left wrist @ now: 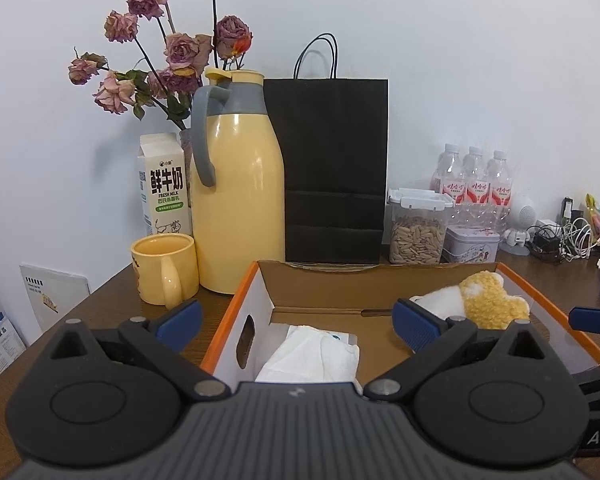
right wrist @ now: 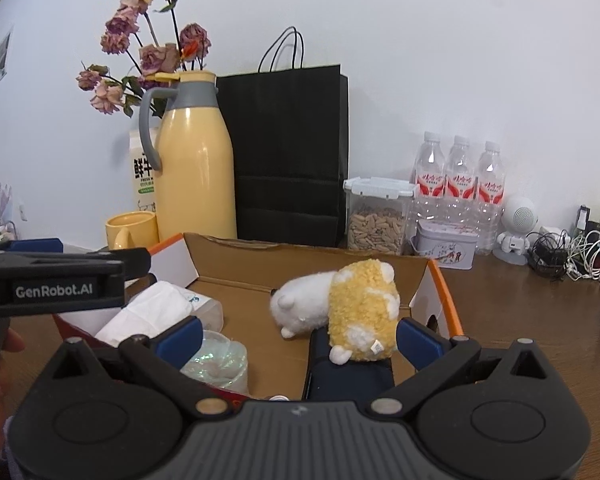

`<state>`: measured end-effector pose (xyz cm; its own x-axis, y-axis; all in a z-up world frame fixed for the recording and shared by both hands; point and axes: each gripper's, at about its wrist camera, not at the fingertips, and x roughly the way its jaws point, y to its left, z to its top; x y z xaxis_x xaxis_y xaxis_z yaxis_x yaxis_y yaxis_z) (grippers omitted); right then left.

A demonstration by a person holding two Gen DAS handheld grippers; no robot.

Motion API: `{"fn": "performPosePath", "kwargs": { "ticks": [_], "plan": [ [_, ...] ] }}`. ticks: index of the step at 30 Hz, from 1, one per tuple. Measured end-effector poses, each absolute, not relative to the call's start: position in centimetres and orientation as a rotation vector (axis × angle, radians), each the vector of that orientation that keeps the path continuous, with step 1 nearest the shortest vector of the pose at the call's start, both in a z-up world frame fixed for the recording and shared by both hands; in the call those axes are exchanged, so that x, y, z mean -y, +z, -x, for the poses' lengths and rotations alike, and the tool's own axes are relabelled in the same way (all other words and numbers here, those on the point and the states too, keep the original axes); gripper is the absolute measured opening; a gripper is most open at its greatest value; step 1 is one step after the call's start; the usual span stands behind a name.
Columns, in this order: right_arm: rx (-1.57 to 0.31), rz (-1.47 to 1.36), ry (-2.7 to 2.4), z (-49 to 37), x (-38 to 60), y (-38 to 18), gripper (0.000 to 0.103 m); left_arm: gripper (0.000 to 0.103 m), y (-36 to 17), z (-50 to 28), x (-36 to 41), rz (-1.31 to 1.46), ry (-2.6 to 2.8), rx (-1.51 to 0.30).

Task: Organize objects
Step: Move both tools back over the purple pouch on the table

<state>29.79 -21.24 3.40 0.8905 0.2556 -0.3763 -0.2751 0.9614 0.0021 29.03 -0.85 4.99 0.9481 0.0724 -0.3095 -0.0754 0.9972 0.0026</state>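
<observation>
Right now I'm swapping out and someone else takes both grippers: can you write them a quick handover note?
Left gripper: open, empty, over the cardboard box.
Right gripper: open, empty, at the box's near edge.
In the box: plush toy lying on a dark blue item, tissue pack, clear lidded cup.
Left outside on the table: yellow mug, thermos jug, milk carton, seed container, tin. Whether they go in is unclear.

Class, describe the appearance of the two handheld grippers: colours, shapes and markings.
Both the left gripper and the right gripper have ribbed grey bodies, black linkage arms with silver pivot pins, round black discs and blue fingertip pads. White "GenRobot.AI" lettering marks the left gripper's side.
</observation>
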Motion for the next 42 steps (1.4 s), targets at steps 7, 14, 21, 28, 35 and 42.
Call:
{"fn": "performPosePath", "kwargs": {
  "ticks": [7,14,21,28,35,42],
  "plan": [
    [-0.369,0.056,0.284,-27.2,21.9,4.5,0.103,0.103,5.8,-26.5,0.4,0.013,0.05,-0.33],
    [-0.382,0.066,0.29,-23.9,22.6,4.7,0.103,0.103,5.8,-24.0,-0.2,-0.001,0.048,-0.364],
    [-0.427,0.06,0.281,-21.4,23.5,3.7,0.103,0.103,5.5,-21.4,-0.7,-0.017,0.04,-0.406],
    [-0.475,0.058,0.269,-19.7,24.3,2.4,0.103,0.103,4.5,-19.4,-1.2,-0.021,0.037,-0.464],
    [-0.533,0.062,0.266,-19.3,24.7,0.5,0.103,0.103,2.9,-18.6,-1.6,-0.021,0.039,-0.529],
    [-0.571,0.062,0.263,-19.6,24.7,-0.8,0.103,0.103,1.9,-18.4,-1.5,-0.029,0.029,-0.573]
  ]
}}
